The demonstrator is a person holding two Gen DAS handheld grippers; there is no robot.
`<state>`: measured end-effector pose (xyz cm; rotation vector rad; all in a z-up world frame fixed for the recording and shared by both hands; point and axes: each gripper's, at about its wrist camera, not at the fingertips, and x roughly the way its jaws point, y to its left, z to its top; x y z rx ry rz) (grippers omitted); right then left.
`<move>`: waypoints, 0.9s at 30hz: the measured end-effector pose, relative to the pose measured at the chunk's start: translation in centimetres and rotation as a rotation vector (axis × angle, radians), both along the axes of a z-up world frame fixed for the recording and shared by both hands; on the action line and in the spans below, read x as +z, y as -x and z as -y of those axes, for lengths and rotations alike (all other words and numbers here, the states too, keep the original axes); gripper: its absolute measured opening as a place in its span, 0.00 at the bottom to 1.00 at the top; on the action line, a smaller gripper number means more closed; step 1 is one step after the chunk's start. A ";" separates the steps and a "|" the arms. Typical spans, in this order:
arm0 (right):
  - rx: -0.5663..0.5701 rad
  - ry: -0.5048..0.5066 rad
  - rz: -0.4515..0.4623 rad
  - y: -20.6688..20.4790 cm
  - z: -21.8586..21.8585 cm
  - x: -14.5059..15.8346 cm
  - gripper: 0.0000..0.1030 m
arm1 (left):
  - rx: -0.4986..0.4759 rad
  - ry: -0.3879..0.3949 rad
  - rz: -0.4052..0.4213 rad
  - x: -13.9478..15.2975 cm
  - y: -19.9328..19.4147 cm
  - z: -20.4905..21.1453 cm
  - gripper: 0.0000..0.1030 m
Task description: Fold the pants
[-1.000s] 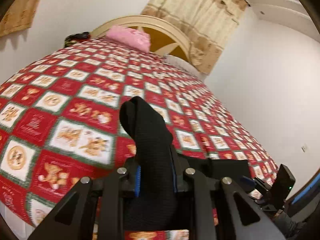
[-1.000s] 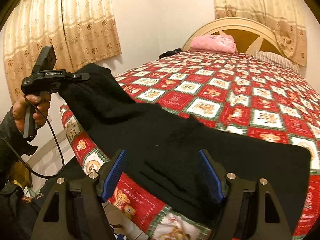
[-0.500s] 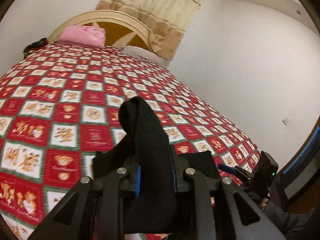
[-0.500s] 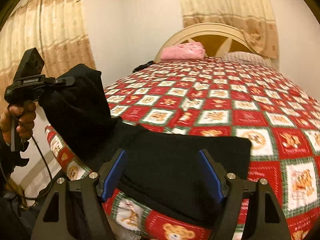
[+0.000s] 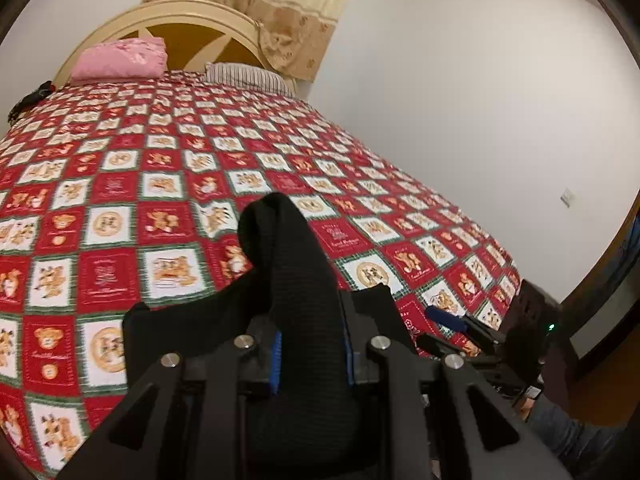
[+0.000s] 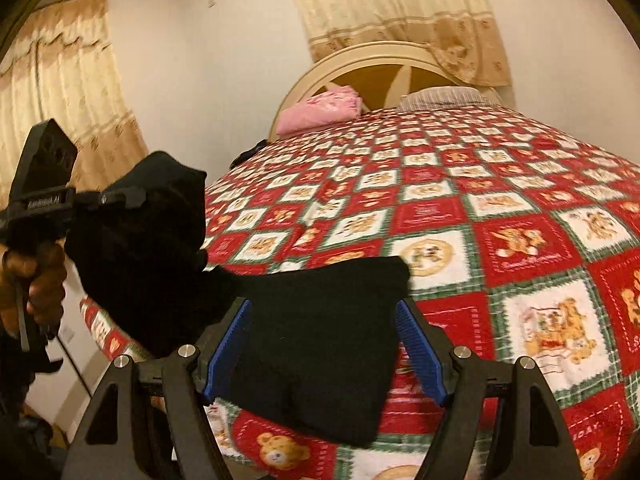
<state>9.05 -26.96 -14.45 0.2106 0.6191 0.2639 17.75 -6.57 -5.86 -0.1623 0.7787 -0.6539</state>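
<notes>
Black knit pants (image 6: 320, 340) lie at the near edge of the bed, on its red-and-white bear quilt (image 6: 500, 240). My left gripper (image 5: 310, 344) is shut on a bunched end of the pants (image 5: 288, 264) and holds it above the bed. It also shows in the right wrist view (image 6: 120, 198), raised at the left with dark cloth hanging from it. My right gripper (image 6: 324, 344) is open, with its blue pads on either side of the flat part of the pants. It also shows in the left wrist view (image 5: 460, 326) at the lower right.
A pink pillow (image 5: 120, 58) and a striped pillow (image 5: 248, 76) lie by the cream headboard (image 6: 384, 64). A dark item (image 5: 28, 100) sits at the bed's far left edge. Curtains (image 6: 60, 128) hang behind. A white wall (image 5: 480, 100) runs along the bed's right side.
My left gripper has carried the held end of the pants across towards the right gripper. The flat part on the bed has become shorter and doubled. The right gripper stayed open.
</notes>
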 end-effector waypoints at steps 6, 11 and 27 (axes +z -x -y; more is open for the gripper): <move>-0.109 -0.060 -0.006 -0.3 2.7 -0.6 0.73 | -0.048 -0.046 -0.048 -2.8 -0.9 4.3 0.23; -0.141 -0.087 -0.035 -0.6 3.4 -1.5 0.73 | -0.088 -0.084 -0.072 -5.0 -0.9 7.2 0.23; -0.228 -0.161 -0.014 0.4 6.0 -0.7 0.73 | -0.064 -0.086 0.123 -3.8 3.6 5.4 0.57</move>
